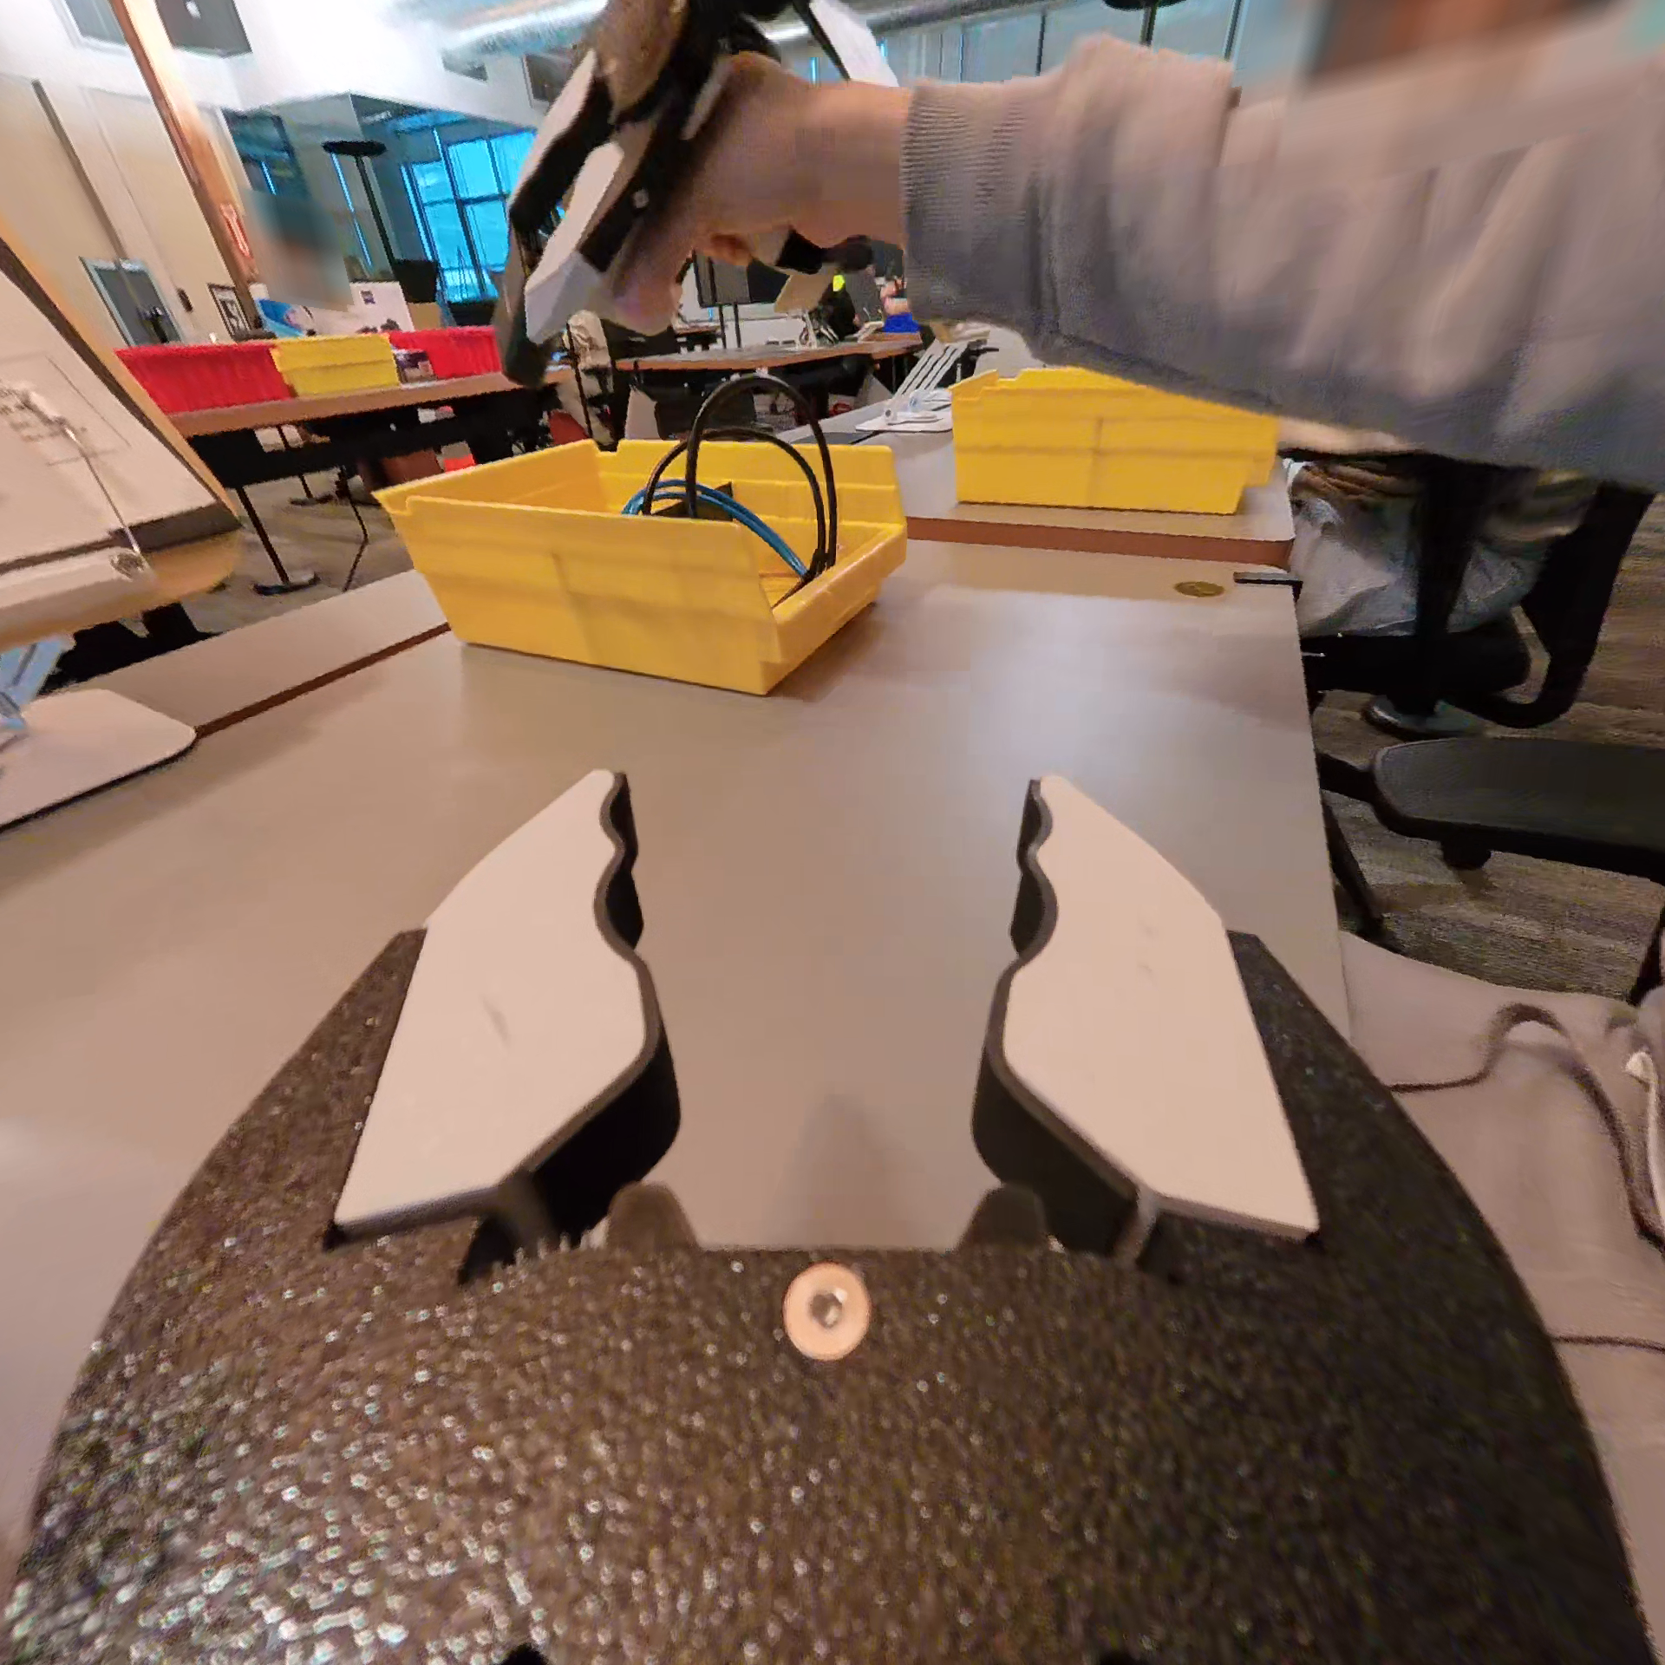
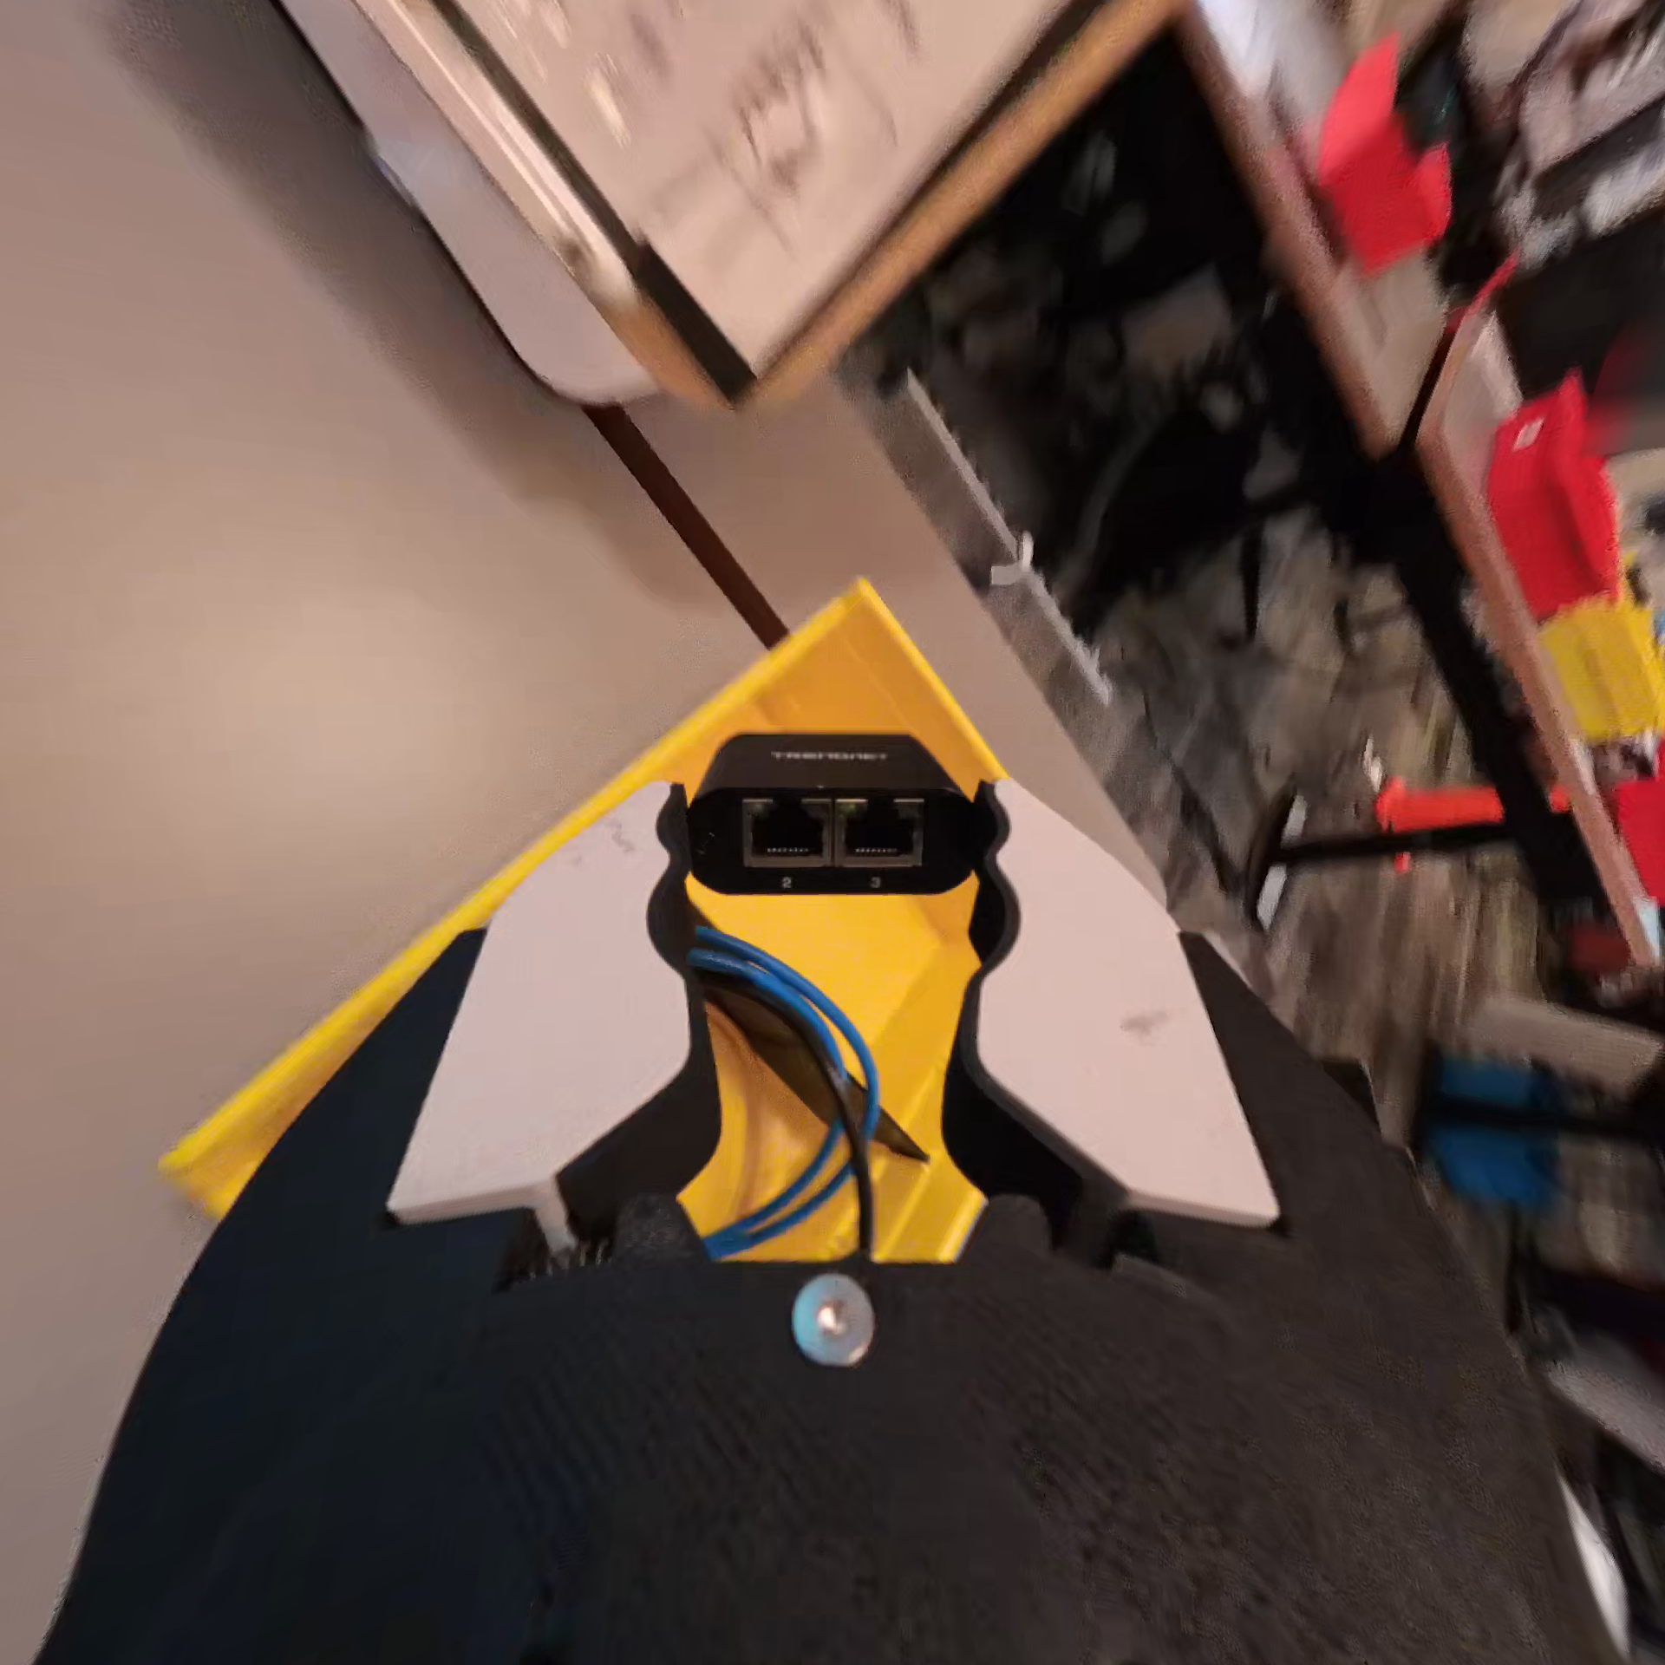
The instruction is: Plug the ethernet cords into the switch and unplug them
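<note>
The left gripper (image 1: 829, 865) is being held wide apart with nothing between its two fingers, low over the table (image 1: 946, 721), while one yellow bin (image 1: 631, 577) is sitting at twelve o'clock ahead of it. In the right wrist view, the right gripper (image 2: 829, 833) is being closed on one black switch (image 2: 824, 815) at twelve o'clock, its two ports being left unplugged. One blue cord (image 2: 811, 1018) and one black cord (image 2: 863, 1162) are being left looped in the bin at six o'clock of the switch.
</note>
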Motion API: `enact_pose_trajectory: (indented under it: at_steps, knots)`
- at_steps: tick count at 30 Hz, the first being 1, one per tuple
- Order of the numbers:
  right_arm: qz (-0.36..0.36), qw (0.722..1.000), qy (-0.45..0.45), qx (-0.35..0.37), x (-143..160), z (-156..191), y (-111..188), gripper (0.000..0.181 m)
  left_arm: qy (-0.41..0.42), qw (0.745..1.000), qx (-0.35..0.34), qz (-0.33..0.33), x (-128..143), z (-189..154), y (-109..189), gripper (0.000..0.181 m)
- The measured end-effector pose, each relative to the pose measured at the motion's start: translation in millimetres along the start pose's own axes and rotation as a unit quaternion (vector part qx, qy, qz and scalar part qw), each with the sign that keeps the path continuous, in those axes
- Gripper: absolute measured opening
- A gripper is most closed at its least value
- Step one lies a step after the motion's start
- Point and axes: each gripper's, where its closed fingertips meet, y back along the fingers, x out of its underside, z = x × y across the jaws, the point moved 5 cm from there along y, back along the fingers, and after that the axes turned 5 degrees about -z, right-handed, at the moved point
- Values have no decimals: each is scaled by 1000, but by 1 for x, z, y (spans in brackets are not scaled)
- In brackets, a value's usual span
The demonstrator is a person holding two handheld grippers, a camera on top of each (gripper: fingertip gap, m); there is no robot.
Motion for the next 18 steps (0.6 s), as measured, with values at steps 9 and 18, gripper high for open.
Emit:
enact_pose_trajectory:
  at_steps: [9,18]
  knots:
    - [85,995,-58,-5,53,-20,-74,60,44,996,-39,63,19,1,-19,78]
    - [4,994,-95,57,51,-43,-18,77,51,989,-13,135,29,-8,-80,80]
